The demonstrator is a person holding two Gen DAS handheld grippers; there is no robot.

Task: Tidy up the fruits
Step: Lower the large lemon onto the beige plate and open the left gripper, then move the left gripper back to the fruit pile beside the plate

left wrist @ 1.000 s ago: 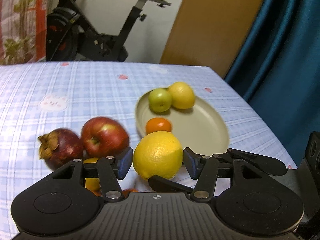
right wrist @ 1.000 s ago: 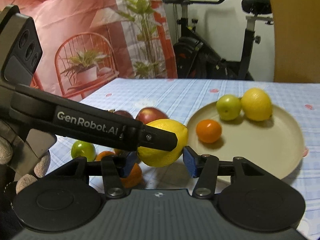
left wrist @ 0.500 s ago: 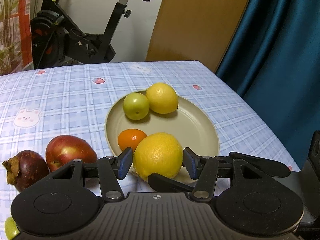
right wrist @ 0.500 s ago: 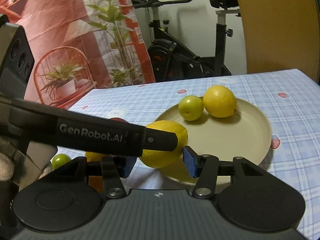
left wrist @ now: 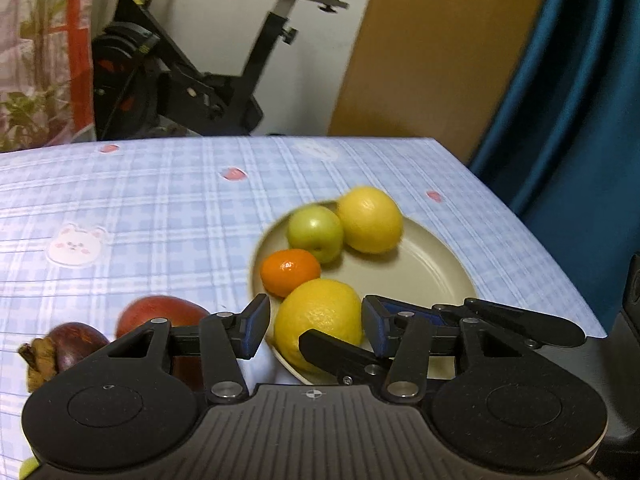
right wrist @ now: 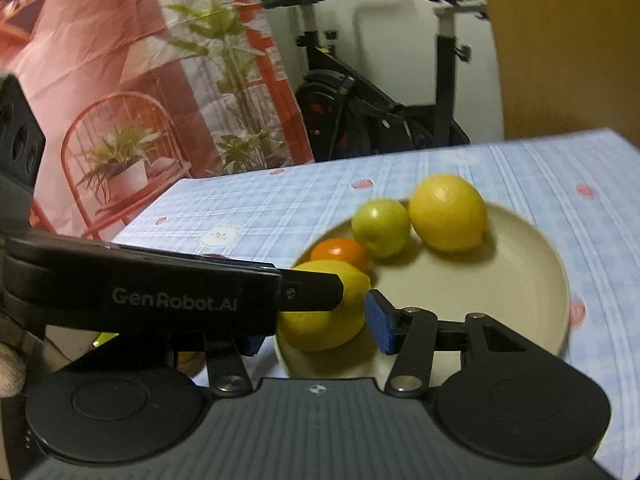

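Note:
A large yellow lemon sits between the jaws of both grippers at the near rim of the beige plate. My left gripper brackets it with a small gap on each side. My right gripper also straddles the lemon, with its right pad just clear; the left gripper's finger crosses in front. On the plate lie a tangerine, a green apple and another lemon.
A red apple and a mangosteen lie on the checked tablecloth left of the plate. A small green fruit shows at the bottom left. The table's right edge drops off beside a blue curtain.
Both grippers carried the lemon from beside the red apple rightward onto the plate's near rim. The jaws now stand slightly wider around it.

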